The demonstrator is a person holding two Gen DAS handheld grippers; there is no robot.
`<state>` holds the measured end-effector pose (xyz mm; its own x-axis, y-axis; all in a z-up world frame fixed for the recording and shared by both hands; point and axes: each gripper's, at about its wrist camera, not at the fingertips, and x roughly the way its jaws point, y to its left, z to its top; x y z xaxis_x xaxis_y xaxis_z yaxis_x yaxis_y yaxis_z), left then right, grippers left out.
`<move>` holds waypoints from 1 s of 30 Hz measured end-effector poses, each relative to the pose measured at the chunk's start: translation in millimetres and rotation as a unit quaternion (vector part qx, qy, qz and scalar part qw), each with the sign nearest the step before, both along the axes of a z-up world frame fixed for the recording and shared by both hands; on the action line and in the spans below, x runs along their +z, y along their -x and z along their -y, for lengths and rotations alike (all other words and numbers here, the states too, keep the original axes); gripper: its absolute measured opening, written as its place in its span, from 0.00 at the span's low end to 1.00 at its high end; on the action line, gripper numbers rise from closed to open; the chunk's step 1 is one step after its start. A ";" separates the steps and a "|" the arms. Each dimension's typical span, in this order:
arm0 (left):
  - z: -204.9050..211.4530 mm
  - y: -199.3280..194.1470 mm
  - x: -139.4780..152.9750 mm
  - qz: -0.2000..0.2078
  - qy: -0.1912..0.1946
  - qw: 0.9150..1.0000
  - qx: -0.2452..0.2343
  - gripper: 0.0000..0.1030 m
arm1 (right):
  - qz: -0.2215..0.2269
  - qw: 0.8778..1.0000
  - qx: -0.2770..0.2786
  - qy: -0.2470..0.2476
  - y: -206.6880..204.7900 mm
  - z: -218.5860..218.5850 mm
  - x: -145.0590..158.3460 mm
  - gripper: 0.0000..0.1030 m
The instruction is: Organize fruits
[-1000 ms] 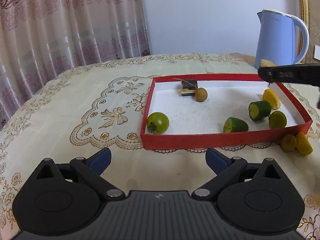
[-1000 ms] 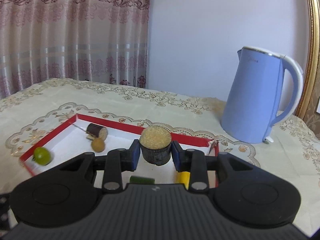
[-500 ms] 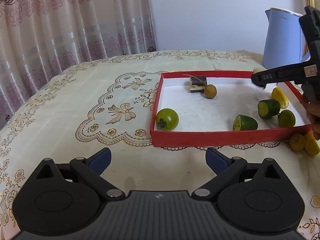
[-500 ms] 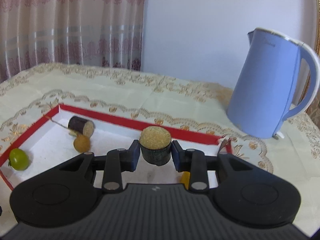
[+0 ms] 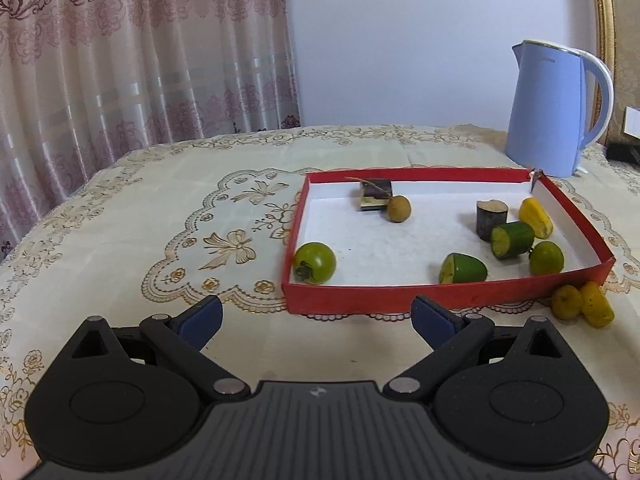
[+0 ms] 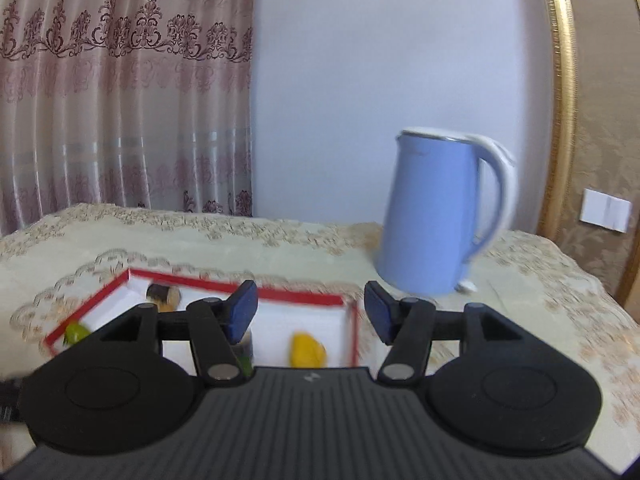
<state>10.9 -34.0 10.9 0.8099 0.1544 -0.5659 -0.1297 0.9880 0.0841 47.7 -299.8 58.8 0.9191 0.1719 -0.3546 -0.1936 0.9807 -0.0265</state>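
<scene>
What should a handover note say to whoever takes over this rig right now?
Left hand-held gripper: open, empty, before the red tray.
Right hand-held gripper: jaws opening, nothing between them.
In the tray: dark cut stub upright, two green tomatoes, two cucumber pieces, yellow piece, longan, dark block.
Left: two yellow fruits on the tablecloth outside the tray's near right corner.

Surface: table (image 5: 120,240) under embroidered cloth.
Resting on it: red tray (image 5: 400,300), blue kettle (image 5: 548,112), two yellow fruits (image 5: 580,302).
</scene>
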 end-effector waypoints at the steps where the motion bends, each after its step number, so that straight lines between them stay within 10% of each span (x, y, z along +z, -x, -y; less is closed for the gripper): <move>1: 0.9 0.0 -0.4 0.000 0.000 1.000 -0.001 0.98 | -0.006 1.000 -0.002 0.008 7.5 2.1 -5.7 0.55; 30: 7.3 -9.9 -9.2 -0.038 -0.026 0.998 0.032 0.98 | -0.111 0.985 0.103 0.079 14.6 -9.3 -76.2 0.51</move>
